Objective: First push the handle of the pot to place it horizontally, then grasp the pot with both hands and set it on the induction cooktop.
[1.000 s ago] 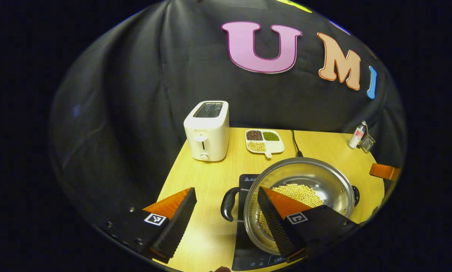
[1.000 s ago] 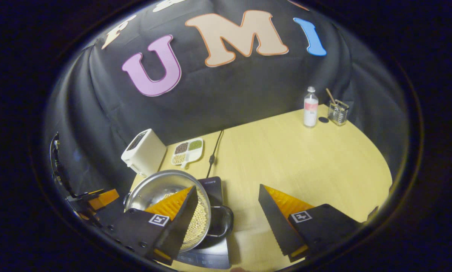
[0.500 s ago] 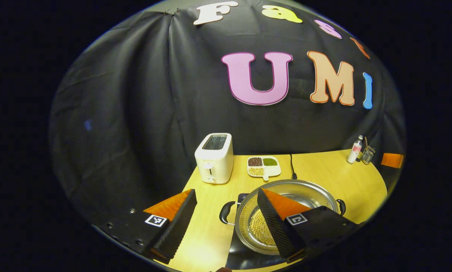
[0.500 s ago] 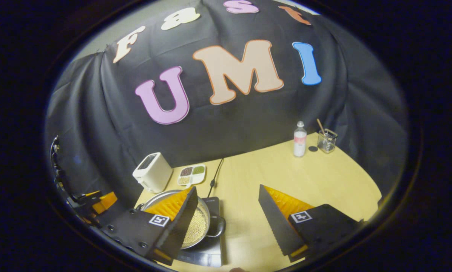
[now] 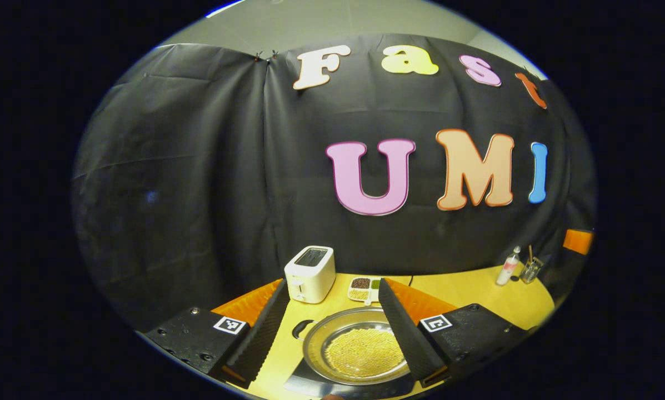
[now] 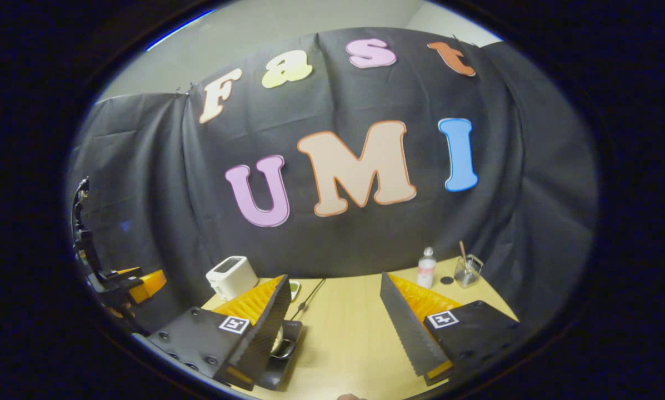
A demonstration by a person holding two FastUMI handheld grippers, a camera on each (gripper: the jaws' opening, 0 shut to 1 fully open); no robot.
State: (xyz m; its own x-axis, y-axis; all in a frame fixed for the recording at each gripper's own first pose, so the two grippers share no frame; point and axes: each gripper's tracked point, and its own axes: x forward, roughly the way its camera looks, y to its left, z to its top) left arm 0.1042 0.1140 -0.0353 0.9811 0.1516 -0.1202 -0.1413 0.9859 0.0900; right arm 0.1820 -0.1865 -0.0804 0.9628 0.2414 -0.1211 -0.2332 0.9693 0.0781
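The steel pot of soybeans sits on the black induction cooktop, handles out sideways for a two-sided grip, so the left gripper and right gripper hang spread and empty above.

The wooden table carries a toaster, divided dish, induction cooktop, bottle and glass.
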